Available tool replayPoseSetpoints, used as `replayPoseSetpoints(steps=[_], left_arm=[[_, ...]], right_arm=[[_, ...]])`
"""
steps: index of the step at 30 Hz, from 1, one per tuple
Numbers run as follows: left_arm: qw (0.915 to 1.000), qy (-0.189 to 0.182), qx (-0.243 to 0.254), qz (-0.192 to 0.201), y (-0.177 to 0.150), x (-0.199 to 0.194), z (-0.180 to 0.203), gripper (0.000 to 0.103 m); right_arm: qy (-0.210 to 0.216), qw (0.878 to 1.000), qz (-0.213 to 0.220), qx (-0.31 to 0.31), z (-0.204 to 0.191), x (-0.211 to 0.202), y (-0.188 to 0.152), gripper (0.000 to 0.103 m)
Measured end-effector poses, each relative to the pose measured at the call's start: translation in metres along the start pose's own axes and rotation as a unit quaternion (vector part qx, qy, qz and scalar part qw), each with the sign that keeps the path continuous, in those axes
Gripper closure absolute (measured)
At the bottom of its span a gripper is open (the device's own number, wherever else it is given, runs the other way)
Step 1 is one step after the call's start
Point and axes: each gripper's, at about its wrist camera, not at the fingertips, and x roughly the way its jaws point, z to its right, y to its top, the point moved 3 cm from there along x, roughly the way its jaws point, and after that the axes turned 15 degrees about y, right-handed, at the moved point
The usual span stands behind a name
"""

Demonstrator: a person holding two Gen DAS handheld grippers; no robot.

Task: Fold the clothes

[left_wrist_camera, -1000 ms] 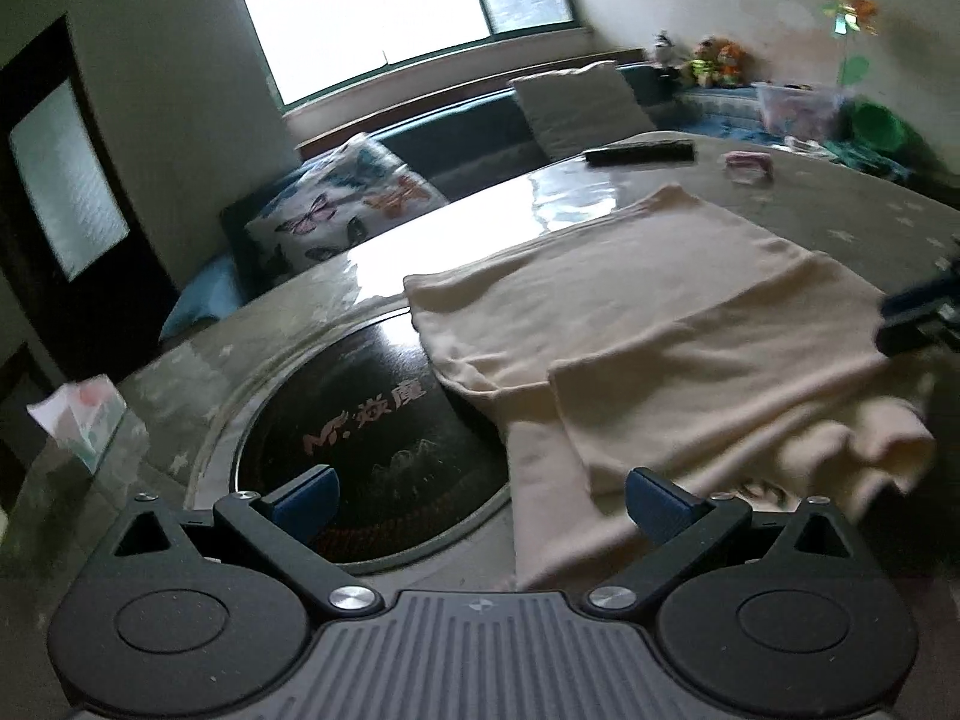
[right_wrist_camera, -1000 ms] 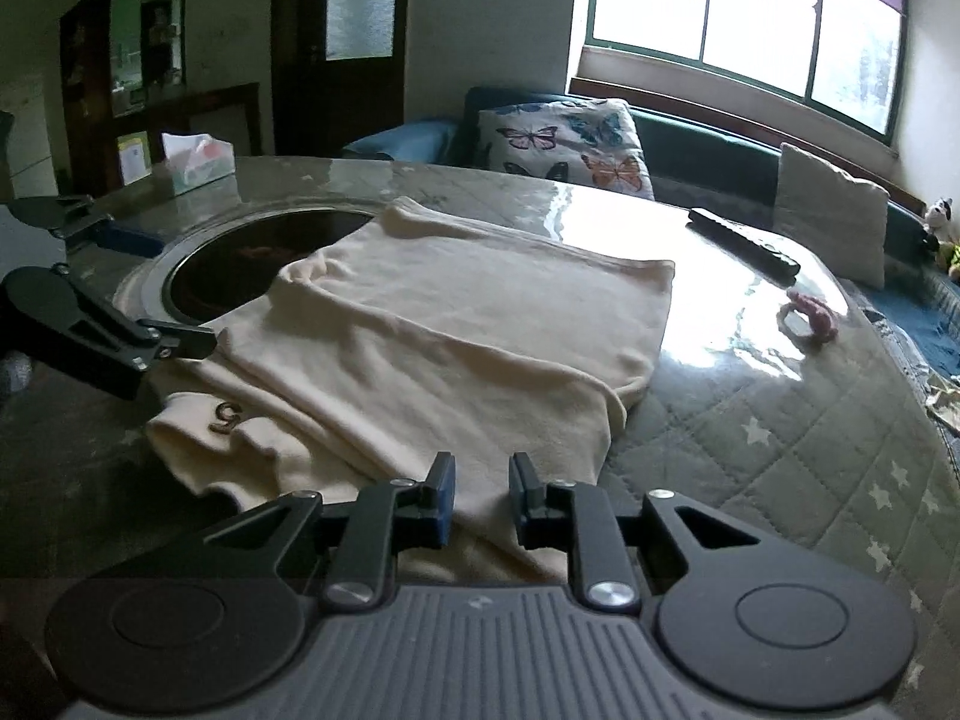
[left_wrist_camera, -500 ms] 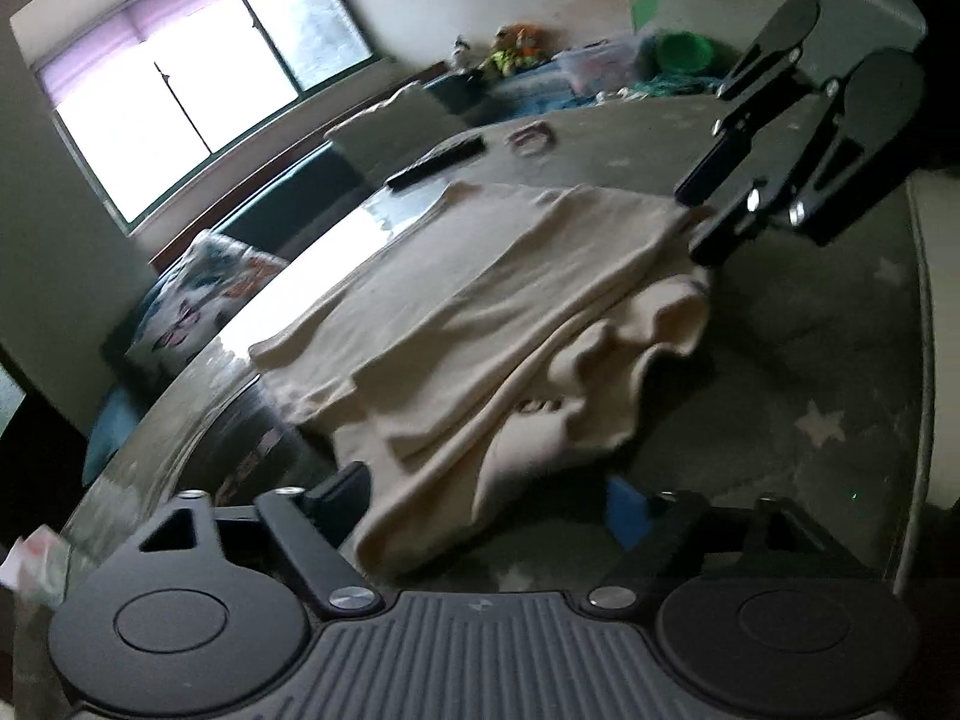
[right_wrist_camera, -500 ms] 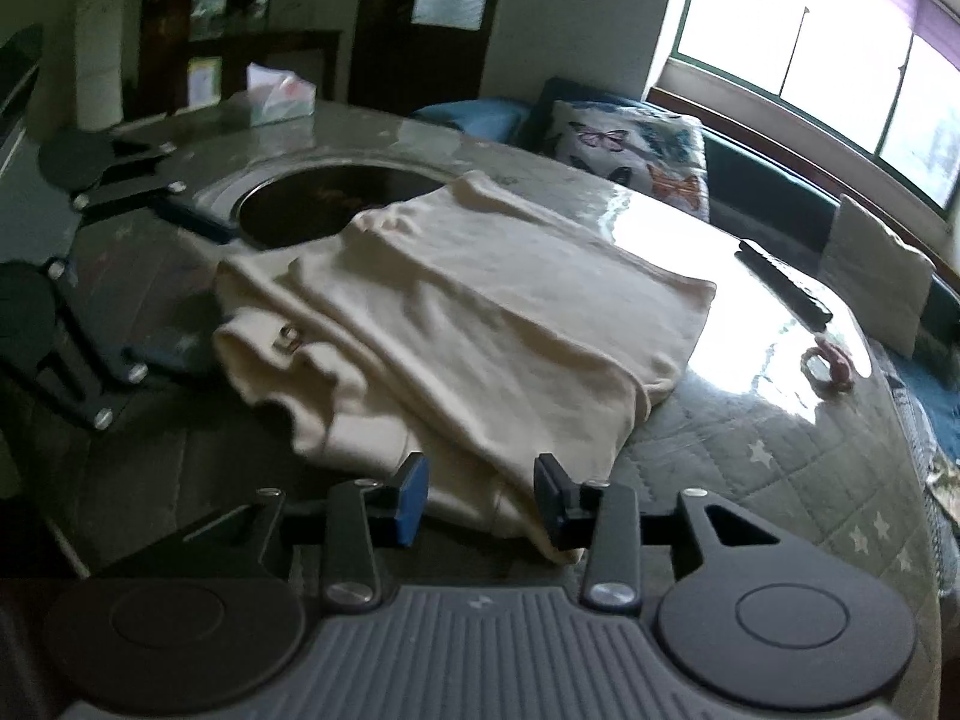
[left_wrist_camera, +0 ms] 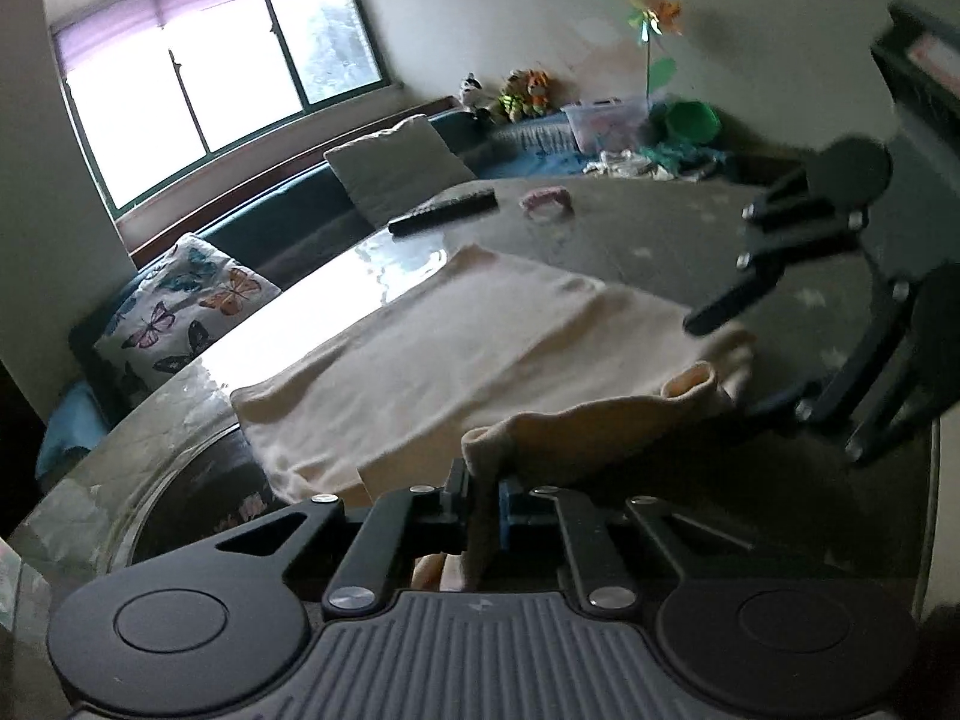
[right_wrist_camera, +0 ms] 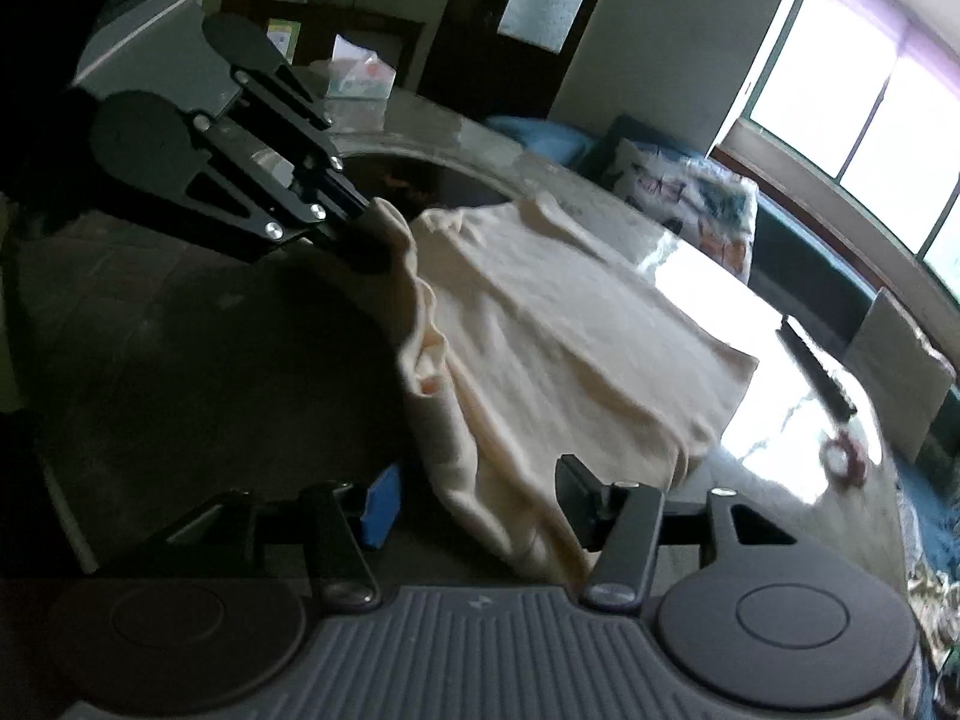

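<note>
A cream garment (left_wrist_camera: pixel 480 348) lies partly folded on the round table, its near edge lifted. My left gripper (left_wrist_camera: pixel 482 495) is shut on a corner of that near edge; it also shows in the right wrist view (right_wrist_camera: pixel 369 219) pinching the cloth. My right gripper (right_wrist_camera: pixel 474 501) is open, its fingers (right_wrist_camera: pixel 573 495) on either side of the garment's (right_wrist_camera: pixel 570 324) near corner. The right gripper also shows in the left wrist view (left_wrist_camera: pixel 750 360) at the cloth's right end.
A black remote (left_wrist_camera: pixel 444 213) and a pink ring-shaped item (left_wrist_camera: pixel 546 204) lie at the far side of the table (left_wrist_camera: pixel 660 228). A dark round inset (left_wrist_camera: pixel 204 498) sits at left. A tissue box (right_wrist_camera: pixel 354 75) stands on the far edge. Sofa cushions (left_wrist_camera: pixel 186 306) line the window wall.
My left gripper has closed on the garment's near edge and lifted it. My right gripper has opened wider and moved onto the near corner.
</note>
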Motion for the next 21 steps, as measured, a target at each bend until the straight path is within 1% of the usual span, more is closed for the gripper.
replayPoseSetpoints(steps=[2,4,5,6,7,8,9,11,12,13,19,21], left_arm=[[1.0,-0.002,-0.005,-0.003,0.001,0.004,-0.002,0.093],[0.9999,-0.005,-0.009,-0.008,-0.002,0.005,-0.003,0.093],[0.9999,-0.006,-0.01,-0.01,-0.004,0.004,-0.003,0.093],[0.9999,-0.006,-0.009,-0.011,-0.006,0.003,-0.003,0.09],[0.9999,-0.006,-0.008,-0.013,-0.008,0.001,-0.002,0.089],[0.9999,-0.006,-0.007,-0.014,-0.011,-0.001,-0.002,0.088],[0.9999,-0.005,-0.006,-0.015,-0.013,-0.004,-0.001,0.084],[0.9999,-0.001,0.0,-0.014,-0.018,-0.009,0.0,0.073],[0.9999,0.005,0.004,-0.014,-0.021,-0.012,0.0,0.059],[0.9998,0.011,0.008,-0.013,-0.024,-0.014,0.001,0.057],[0.9982,0.037,0.035,-0.03,-0.045,-0.012,0.005,0.056],[0.9978,0.046,0.04,-0.026,-0.047,-0.01,0.005,0.056]], right_arm=[[0.004,1.0,0.005,0.01,0.006,0.006,0.004,0.051],[0.012,1.0,0.007,0.026,0.013,0.011,0.006,0.066],[0.021,0.999,0.006,0.035,0.016,0.013,0.006,0.069],[0.028,0.999,0.004,0.045,0.019,0.015,0.006,0.078],[0.033,0.998,0.003,0.057,0.023,0.017,0.006,0.085],[0.038,0.997,0.002,0.066,0.025,0.017,0.006,0.087],[0.04,0.997,0.005,0.072,0.027,0.016,0.007,0.09],[0.046,0.995,0.012,0.086,0.032,0.013,0.009,0.092],[0.048,0.994,0.016,0.093,0.034,0.012,0.011,0.093],[0.049,0.994,0.021,0.098,0.035,0.009,0.013,0.093],[0.047,0.992,0.038,0.109,0.042,0.001,0.024,0.094],[0.045,0.992,0.04,0.11,0.043,0.0,0.026,0.094]])
